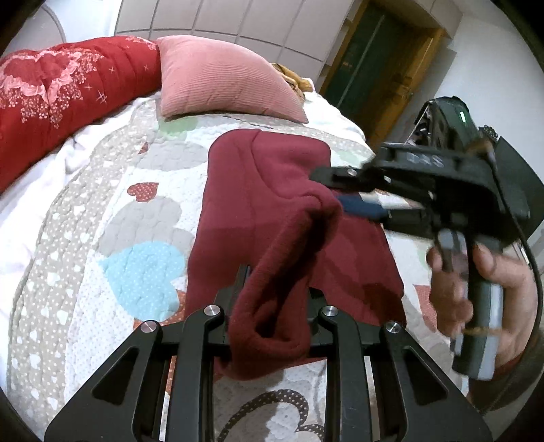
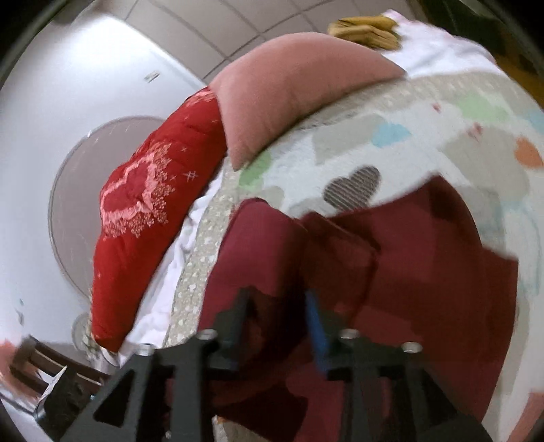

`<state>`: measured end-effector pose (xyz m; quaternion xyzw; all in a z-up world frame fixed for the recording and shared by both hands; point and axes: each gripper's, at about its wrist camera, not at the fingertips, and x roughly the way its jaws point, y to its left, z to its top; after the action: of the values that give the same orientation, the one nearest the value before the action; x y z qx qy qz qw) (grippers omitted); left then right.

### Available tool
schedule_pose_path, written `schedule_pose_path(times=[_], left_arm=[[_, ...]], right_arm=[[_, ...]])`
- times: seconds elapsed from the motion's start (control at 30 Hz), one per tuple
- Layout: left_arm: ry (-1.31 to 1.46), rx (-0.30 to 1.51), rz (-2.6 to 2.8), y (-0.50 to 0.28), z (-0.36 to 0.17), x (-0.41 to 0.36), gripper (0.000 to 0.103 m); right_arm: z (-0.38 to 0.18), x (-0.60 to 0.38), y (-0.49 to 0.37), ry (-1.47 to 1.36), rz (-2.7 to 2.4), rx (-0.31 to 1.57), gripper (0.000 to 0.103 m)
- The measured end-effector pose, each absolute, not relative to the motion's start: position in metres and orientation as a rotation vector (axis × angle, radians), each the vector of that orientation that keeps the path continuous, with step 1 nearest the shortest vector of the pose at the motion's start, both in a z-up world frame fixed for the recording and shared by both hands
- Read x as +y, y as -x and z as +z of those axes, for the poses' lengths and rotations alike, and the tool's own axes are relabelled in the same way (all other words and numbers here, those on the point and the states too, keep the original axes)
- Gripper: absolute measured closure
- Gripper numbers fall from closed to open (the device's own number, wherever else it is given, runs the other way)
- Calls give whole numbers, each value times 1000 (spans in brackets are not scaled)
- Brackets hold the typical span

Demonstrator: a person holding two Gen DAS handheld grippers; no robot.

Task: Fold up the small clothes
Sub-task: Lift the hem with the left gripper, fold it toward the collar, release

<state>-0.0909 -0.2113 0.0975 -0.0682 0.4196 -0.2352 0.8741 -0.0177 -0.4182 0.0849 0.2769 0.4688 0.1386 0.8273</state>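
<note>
A maroon garment (image 1: 272, 210) lies on the heart-patterned bedspread (image 1: 136, 210), and a fold of it is lifted toward the camera. My left gripper (image 1: 275, 295) is shut on that raised fold, which drapes over and hides most of the fingers. From the right, a hand (image 1: 482, 289) holds my right gripper (image 1: 343, 190) over the garment's right side. Its jaws stand open, a black finger above and a blue-padded one below. The right wrist view is blurred. There the right gripper (image 2: 277, 309) hangs open just above the maroon garment (image 2: 425, 258), with nothing pinched.
A pink pillow (image 1: 224, 78) and a red quilt (image 1: 68, 88) lie at the head of the bed, against a padded headboard (image 1: 221, 17). A yellow-brown cloth (image 1: 292, 78) sits behind the pillow. The bed's edge and a wooden doorway (image 1: 380, 61) are at the right.
</note>
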Motion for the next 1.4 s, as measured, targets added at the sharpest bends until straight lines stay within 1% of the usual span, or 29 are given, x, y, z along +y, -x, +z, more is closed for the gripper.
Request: schedule_pose_path(times=[0.03, 0.07, 0.13, 0.2, 0.27, 0.33, 0.37, 0.53, 0.6, 0.77, 0.8, 0.83, 0.87, 0.9, 0.93, 1.0, 1.1, 1.2, 1.4], left_arm=[[144, 876, -491, 91, 98, -211, 81], [147, 876, -491, 92, 98, -211, 81], [146, 877, -489, 92, 98, -211, 81], [135, 875, -485, 92, 97, -211, 81], [128, 874, -479, 94, 98, -210, 81], [130, 878, -473, 94, 97, -207, 81], [130, 882, -472, 94, 97, -206, 81], [117, 894, -468, 96, 92, -205, 81], [113, 899, -472, 96, 91, -206, 81], [96, 902, -471, 98, 89, -210, 81], [94, 903, -469, 98, 88, -210, 81], [89, 904, -463, 98, 88, -210, 81], [86, 908, -457, 96, 87, -209, 81], [91, 915, -458, 95, 86, -209, 81], [100, 918, -464, 95, 86, -208, 81], [100, 908, -473, 96, 91, -209, 81], [87, 883, -498, 101, 103, -220, 81], [67, 868, -536, 107, 112, -239, 81], [32, 868, -612, 115, 115, -279, 81]], right_arm=[[80, -423, 23, -635, 303, 996, 51], [74, -427, 27, -685, 314, 992, 50], [60, -434, 36, -777, 322, 986, 40], [45, -437, 40, -866, 343, 973, 36], [30, -435, 39, -954, 378, 959, 35], [20, -438, 37, -1027, 403, 942, 30], [14, -437, 36, -1075, 427, 923, 30], [16, -437, 37, -1159, 487, 794, 29], [21, -435, 38, -1143, 504, 763, 25], [26, -418, 22, -1000, 479, 816, 25], [27, -413, 17, -949, 468, 835, 30], [30, -407, 14, -898, 459, 851, 45], [32, -403, 12, -860, 458, 859, 53], [36, -399, 10, -819, 456, 868, 69], [43, -396, 9, -781, 447, 865, 75], [58, -394, 11, -700, 439, 831, 80], [89, -392, 25, -539, 417, 793, 82], [108, -397, 29, -430, 370, 801, 82], [118, -430, 35, -354, 278, 823, 82]])
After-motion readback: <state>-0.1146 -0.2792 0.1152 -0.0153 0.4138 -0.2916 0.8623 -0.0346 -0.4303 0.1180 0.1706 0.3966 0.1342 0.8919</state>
